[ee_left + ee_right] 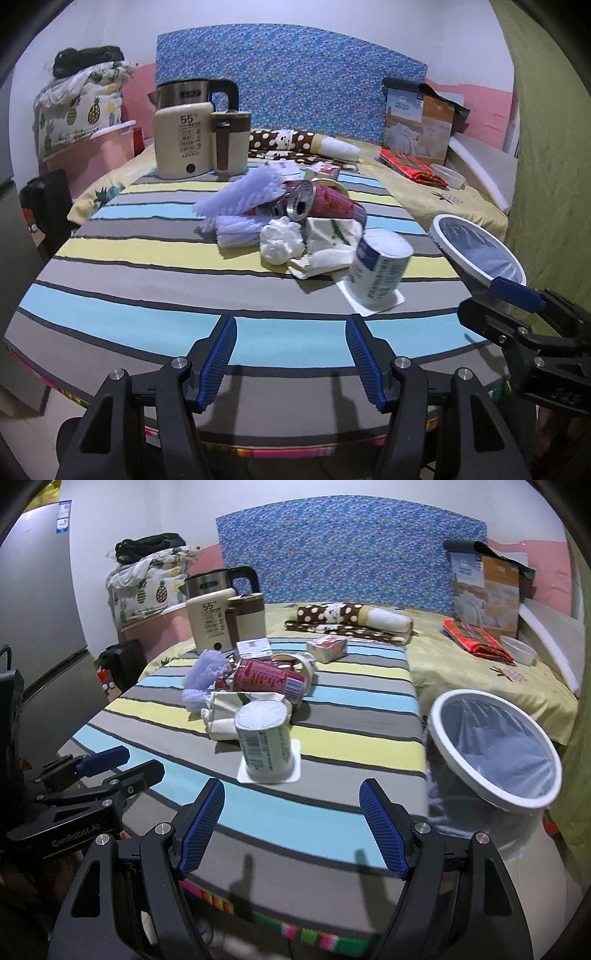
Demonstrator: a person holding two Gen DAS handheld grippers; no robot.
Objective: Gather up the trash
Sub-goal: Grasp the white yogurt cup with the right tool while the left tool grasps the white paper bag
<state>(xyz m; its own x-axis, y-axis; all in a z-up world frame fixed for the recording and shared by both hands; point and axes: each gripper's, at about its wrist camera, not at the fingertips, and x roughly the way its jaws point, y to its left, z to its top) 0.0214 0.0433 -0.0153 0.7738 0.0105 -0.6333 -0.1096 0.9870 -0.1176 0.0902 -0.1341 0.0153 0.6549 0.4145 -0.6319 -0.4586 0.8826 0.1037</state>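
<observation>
the yogurt cup (pixel 267 744) stands upside down on its square rim, straight ahead of the right gripper (pixel 291 825), whose jaws are spread and empty. judged light, thin-walled and crushable; take hold across the mid-wall with mild force. behind it lie a crumpled paper wrapper (pixel 225 710), a red can (pixel 269 679) on its side and purple foam netting (pixel 205 672). the lined waste bin (pixel 491 753) stands just right of the gripper, beside the worktop (pixel 369 746). the left gripper (pixel 291 358) is likewise released, empty.

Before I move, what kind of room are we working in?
Probably a bedroom used as living space: a padded blue headboard, a folded polka-dot blanket on the bed, and an electric kettle beside the trash.
</observation>
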